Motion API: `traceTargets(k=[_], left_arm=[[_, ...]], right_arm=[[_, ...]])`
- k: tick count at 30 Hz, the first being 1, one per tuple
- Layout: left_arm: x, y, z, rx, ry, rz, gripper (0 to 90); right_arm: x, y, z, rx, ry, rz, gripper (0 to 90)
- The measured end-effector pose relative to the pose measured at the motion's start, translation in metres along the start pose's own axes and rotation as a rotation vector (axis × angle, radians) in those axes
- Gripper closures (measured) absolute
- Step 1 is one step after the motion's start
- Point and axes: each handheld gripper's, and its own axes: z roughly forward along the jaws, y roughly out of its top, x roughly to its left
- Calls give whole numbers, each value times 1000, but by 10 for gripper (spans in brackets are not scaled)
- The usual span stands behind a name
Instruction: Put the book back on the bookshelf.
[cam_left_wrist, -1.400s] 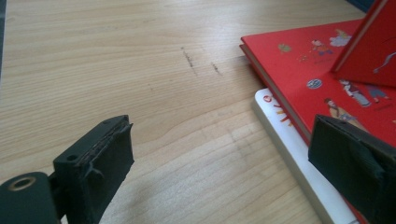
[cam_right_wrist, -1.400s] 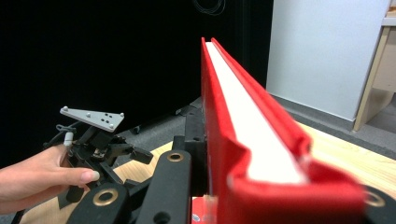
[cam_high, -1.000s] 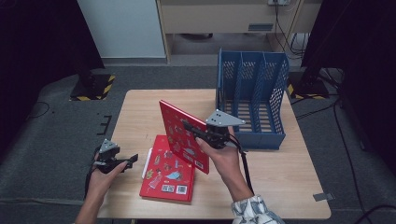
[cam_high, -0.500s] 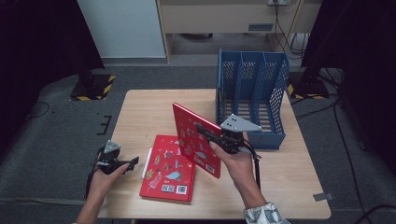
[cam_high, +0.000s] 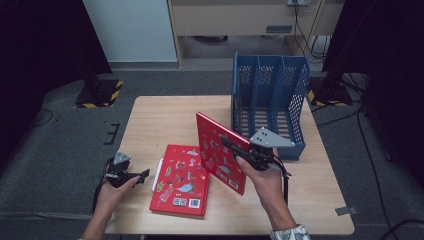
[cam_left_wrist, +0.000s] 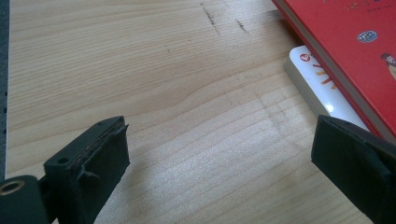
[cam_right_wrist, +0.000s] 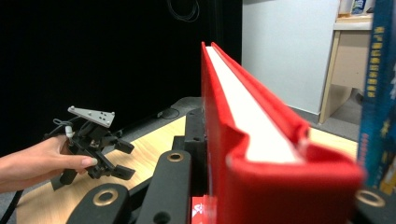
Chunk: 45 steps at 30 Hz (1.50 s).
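High view: right claw (cam_high: 239, 152) clamped on the upright red book (cam_high: 220, 150), gripping near one edge, blue file rack (cam_high: 270, 107) just beyond it. Risks, as I read it: the one-edge grip lets the book pivot or sag between the pads; its far corner could clip a rack divider on entry. Right forearm comes up from below, wrist level, book cover facing left. Left claw (cam_high: 131, 176) wide open, holding nothing, low over the surface (cam_high: 160, 120), second red book (cam_high: 182, 180) flat just right of it.

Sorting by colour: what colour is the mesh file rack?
Blue; the file rack shows best in the high view.
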Motion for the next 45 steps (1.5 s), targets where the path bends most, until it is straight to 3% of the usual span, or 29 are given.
traceTargets(k=[27, 32, 45], left_arm=[[-1, -3, 5, 38, 0, 12, 31], [-2, -3, 6, 44, 0, 12, 31], [-2, -5, 6, 49, 6, 26, 23]], right_arm=[[-20, -16, -71, -21, -103, 38, 797], [-23, -9, -86, -37, -128, 48, 797], [-27, 17, -102, -60, -179, 61, 797]])
